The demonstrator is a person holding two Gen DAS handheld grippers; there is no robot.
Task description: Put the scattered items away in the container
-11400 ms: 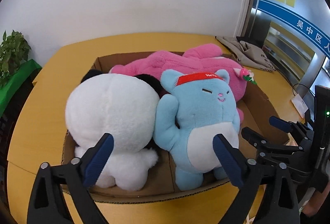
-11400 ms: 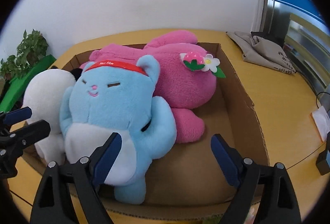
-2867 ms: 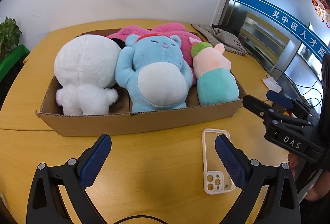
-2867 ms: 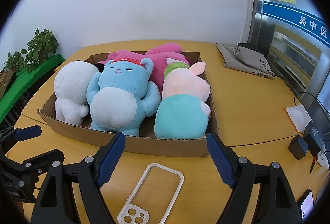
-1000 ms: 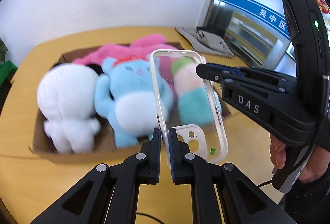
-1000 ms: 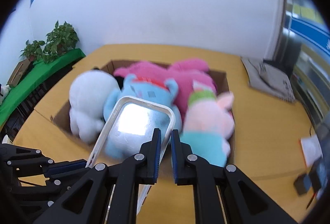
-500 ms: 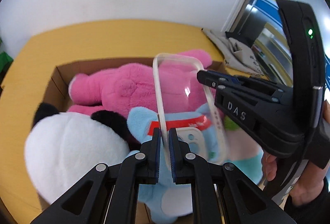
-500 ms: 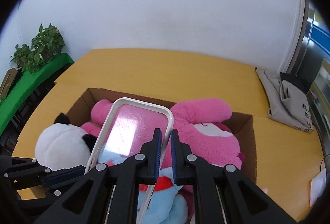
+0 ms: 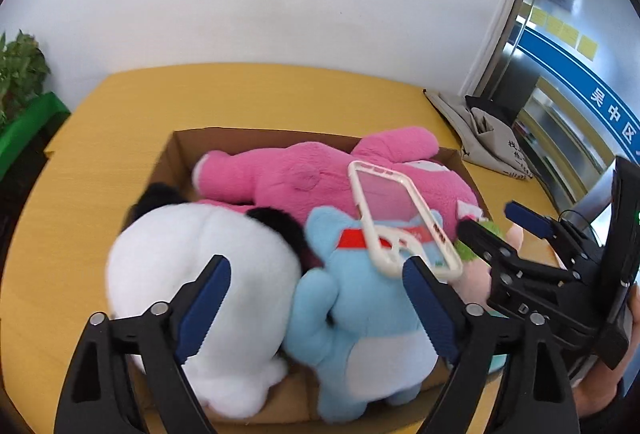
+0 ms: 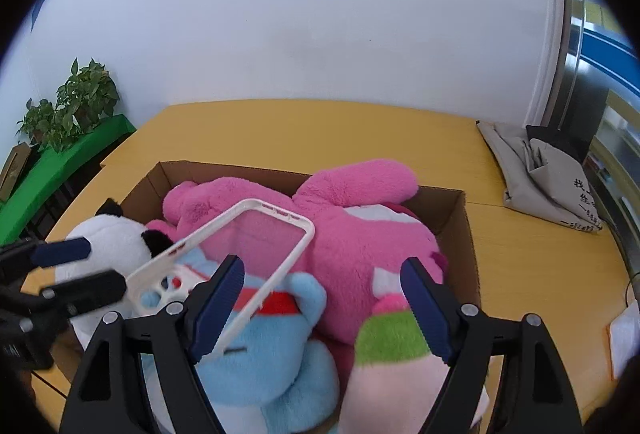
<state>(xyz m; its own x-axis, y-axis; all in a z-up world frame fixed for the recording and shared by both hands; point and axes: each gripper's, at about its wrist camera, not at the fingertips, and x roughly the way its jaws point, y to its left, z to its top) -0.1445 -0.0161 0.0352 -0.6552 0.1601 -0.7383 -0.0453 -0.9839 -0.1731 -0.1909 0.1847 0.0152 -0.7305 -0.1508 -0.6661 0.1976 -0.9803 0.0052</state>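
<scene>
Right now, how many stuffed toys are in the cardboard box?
4. White panda at the left, blue bear beside it, pink plush lying across the back, pink-and-green toy at the right. Others could be hidden underneath.

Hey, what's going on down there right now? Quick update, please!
Left gripper and right gripper opening, nothing pinched. Phone case loose atop the plush toys in the box. Nothing in the way.

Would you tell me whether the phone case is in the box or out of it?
In: the phone case lies tilted on the plush toys inside the cardboard box, free of either gripper.
</scene>
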